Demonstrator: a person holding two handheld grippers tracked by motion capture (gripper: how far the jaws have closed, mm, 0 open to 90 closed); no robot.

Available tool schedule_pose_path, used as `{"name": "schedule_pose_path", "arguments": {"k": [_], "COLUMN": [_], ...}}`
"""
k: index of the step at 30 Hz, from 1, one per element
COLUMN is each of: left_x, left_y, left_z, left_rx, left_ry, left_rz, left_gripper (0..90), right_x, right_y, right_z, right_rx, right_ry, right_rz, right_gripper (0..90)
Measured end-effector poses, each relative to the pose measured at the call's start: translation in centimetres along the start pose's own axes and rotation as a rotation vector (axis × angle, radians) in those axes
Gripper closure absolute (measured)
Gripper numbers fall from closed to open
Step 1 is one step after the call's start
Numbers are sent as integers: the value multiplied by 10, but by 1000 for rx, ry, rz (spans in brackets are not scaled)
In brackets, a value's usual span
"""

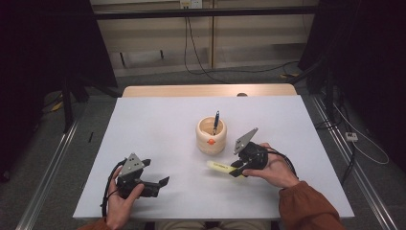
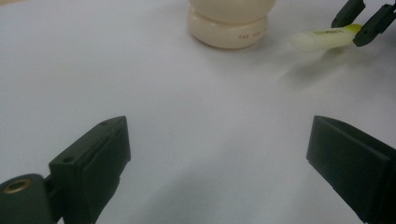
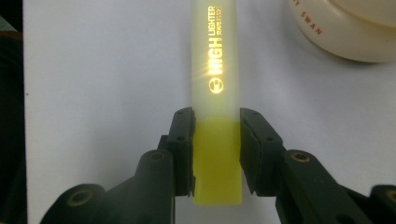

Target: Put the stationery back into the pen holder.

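Observation:
A yellow highlighter (image 3: 217,116) with gold lettering lies between the pads of my right gripper (image 3: 216,149), which is shut on its bright yellow end. From above, the highlighter (image 1: 219,166) sticks out leftward from the right gripper (image 1: 238,169), just off the white table (image 1: 158,124). It also shows at the top right of the left gripper view as the highlighter (image 2: 322,38). A cream round pen holder (image 1: 211,135) with a dark pen (image 1: 216,122) in it stands mid-table. My left gripper (image 1: 160,184) rests open near the front left, nothing between its fingers (image 2: 93,163).
The pen holder (image 2: 229,21) stands close behind and left of the highlighter; its base (image 3: 345,28) is at the upper right of the right gripper view. Cables trail on the floor beyond the table's far wooden edge (image 1: 206,90).

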State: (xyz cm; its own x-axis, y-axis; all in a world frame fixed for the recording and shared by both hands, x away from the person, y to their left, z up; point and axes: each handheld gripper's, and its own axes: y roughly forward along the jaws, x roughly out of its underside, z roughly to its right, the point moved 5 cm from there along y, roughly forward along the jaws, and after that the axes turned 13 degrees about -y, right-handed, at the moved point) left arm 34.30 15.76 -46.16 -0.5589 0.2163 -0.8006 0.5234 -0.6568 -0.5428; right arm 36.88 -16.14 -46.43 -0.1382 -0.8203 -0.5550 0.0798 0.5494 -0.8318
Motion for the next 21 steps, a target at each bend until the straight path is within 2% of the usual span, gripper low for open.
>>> {"name": "schedule_pose_path", "arguments": {"k": [3,5,8,11,18,20,21], "left_x": [0,0,0,-1,-10,-13,-15], "left_y": [2,4,6,8,14,19,22], "left_z": [1,3,7,13,27,30,31], "left_rx": [-18,-8,1,14,24,29,18], "left_ry": [16,19,45,64,175,197,223], "left_rz": [-19,-29,-50,-67,-33,-39,-44], "left_gripper": [63,62,62,61,60,60,60], "right_x": [-3,-6,-9,-11,-18,-21,-22], "right_y": [-1,-1,0,3,7,8,8], "right_z": [-3,-4,-6,-6,-7,-7,-6], "right_rx": [-10,-11,-12,-26,-33,-34,-30], "right_ry": [7,3,4,4,6,3,2], "right_rz": [19,22,12,24,14,10,9], "right_gripper": [676,676,676,676,676,676,676]}}
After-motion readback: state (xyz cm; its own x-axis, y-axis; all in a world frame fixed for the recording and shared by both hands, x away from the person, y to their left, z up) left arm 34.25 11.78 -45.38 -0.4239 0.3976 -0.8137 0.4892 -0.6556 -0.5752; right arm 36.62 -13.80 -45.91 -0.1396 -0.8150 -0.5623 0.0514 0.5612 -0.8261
